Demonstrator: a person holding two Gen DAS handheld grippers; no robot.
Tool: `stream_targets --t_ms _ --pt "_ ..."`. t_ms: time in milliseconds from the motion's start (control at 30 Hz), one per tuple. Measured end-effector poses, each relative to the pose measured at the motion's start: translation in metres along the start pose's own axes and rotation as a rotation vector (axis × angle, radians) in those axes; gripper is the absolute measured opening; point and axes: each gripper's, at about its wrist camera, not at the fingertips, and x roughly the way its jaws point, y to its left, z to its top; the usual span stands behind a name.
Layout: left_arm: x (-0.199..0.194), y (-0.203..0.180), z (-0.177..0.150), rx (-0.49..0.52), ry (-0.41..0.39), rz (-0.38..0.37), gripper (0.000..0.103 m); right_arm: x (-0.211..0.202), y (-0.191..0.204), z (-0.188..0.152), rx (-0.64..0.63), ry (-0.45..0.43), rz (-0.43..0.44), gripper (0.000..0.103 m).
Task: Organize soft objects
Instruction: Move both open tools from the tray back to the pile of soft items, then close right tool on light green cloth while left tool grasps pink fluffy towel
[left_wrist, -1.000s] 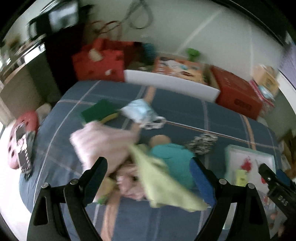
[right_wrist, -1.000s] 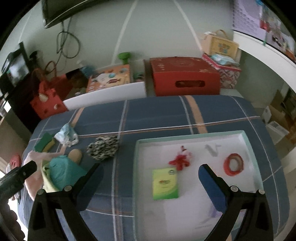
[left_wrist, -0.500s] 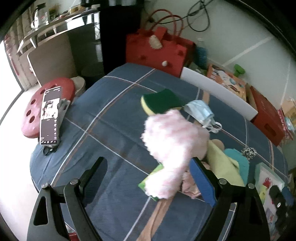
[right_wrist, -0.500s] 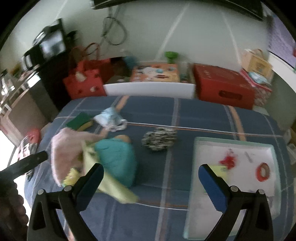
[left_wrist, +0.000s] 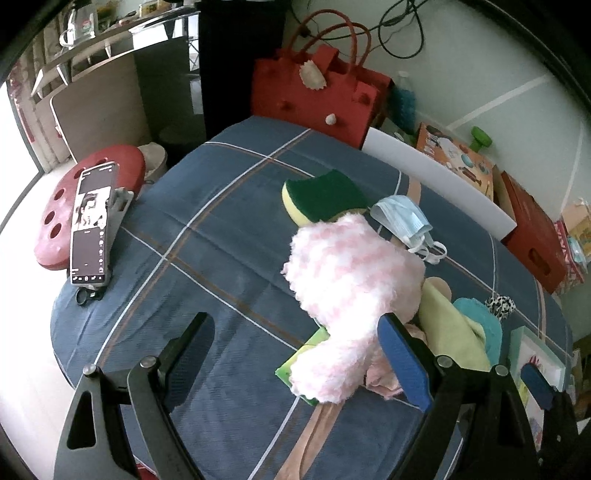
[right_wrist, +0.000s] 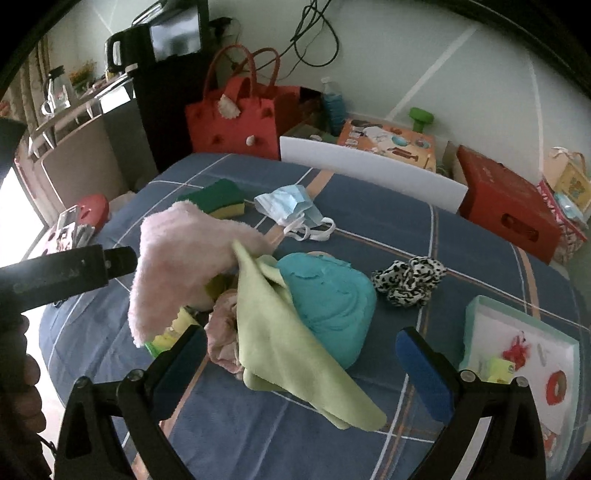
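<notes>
A heap of soft things lies on the blue plaid table. On top is a fluffy pink cloth (left_wrist: 351, 280) (right_wrist: 184, 254), with a yellow-green cloth (right_wrist: 284, 332) and a teal cushion (right_wrist: 328, 299) beside it. A crumpled pink rag (right_wrist: 221, 332) lies underneath. My left gripper (left_wrist: 295, 323) is open at the heap's left side, its right pad beside the pink cloth and not pressing it. My right gripper (right_wrist: 299, 349) is open over the yellow-green cloth. A green-and-yellow sponge (right_wrist: 218, 199), a blue face mask (right_wrist: 288, 205) and a spotted scrunchie (right_wrist: 410, 280) lie apart.
A white tray with a teal rim (right_wrist: 476, 314) at the right holds a red tape ring (right_wrist: 556, 386) and small items. A phone (left_wrist: 92, 221) rests on a red stool at the left. A red felt bag (left_wrist: 317, 96), a white board (left_wrist: 436, 181) and a red box (right_wrist: 509, 206) line the far edge.
Both grippers swung left. The left went from over the heap to its left side. The right went from over the tray to over the heap. Both stayed open.
</notes>
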Motion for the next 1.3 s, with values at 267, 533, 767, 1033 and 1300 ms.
stream_targets --t_ms 267,533,767,1033,1300 --pt "0.008 -0.01 -0.002 0.048 0.001 0.034 0.09 0.018 0.003 -0.001 -0.03 0.02 0.002 0.098" --pt "0.009 -0.018 -0.004 0.084 -0.011 0.041 0.08 0.024 0.008 -0.002 -0.089 0.023 -0.029 0.077" --pt "0.015 -0.021 -0.005 0.087 0.012 0.008 0.046 0.018 0.012 -0.002 -0.117 -0.001 -0.029 0.05" --pt "0.02 -0.021 -0.006 0.074 0.031 -0.036 0.018 0.014 0.016 -0.002 -0.126 -0.011 -0.005 0.035" --pt "0.017 -0.022 -0.005 0.074 0.024 -0.06 0.008 0.013 0.019 -0.001 -0.134 -0.014 0.012 0.021"
